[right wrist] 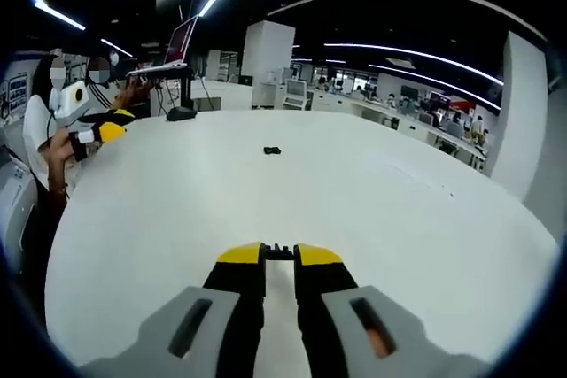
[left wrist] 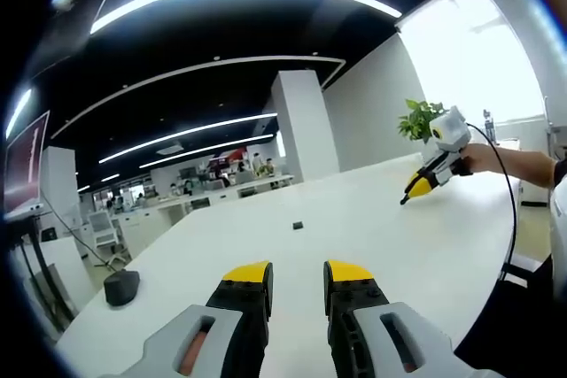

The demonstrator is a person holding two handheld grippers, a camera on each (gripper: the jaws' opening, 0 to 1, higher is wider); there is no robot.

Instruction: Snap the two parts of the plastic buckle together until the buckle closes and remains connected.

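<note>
white table [left wrist: 354, 219] – office | left gripper [left wrist: 297, 276] spread | right gripper [right wrist: 279, 256] pinching buckle part [right wrist: 280, 250]

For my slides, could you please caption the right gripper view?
Right hand-held gripper nips a small black buckle part above the white table; another black part lies farther off.

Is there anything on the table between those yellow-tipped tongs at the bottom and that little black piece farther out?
No. In the left gripper view, bare white table runs from the left gripper to the small black buckle part.
</note>
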